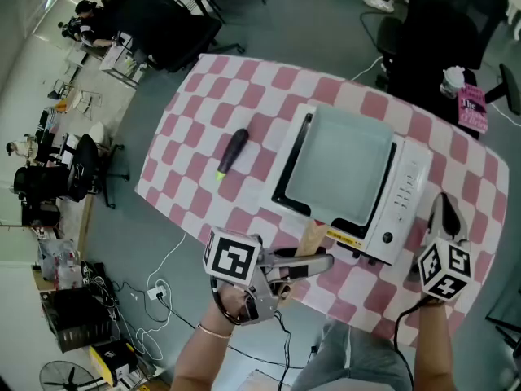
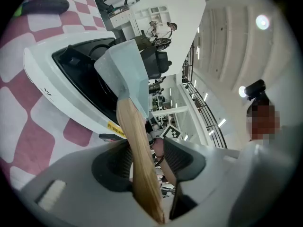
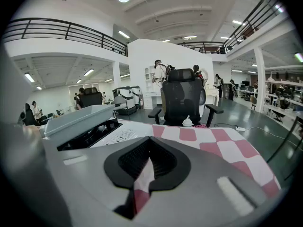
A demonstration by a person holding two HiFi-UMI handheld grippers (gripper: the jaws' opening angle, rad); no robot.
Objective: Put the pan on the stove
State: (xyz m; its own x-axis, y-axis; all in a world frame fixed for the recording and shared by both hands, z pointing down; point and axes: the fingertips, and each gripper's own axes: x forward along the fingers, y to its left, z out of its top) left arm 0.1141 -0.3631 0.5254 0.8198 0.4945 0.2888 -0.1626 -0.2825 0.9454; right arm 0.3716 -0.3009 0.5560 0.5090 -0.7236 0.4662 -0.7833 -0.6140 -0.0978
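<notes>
A pale grey square pan sits on the white induction stove on the checked table. Its wooden handle points toward the near table edge. My left gripper is at the end of that handle. In the left gripper view the handle runs between the jaws of the left gripper, resting against one pad with a gap to the other, so the jaws stand open. My right gripper rests on the table right of the stove, shut and empty.
A black-handled tool with a yellow-green tip lies on the cloth left of the stove. A black office chair stands beyond the far table edge. A pink book lies at the far right corner. Cables run on the floor below the near edge.
</notes>
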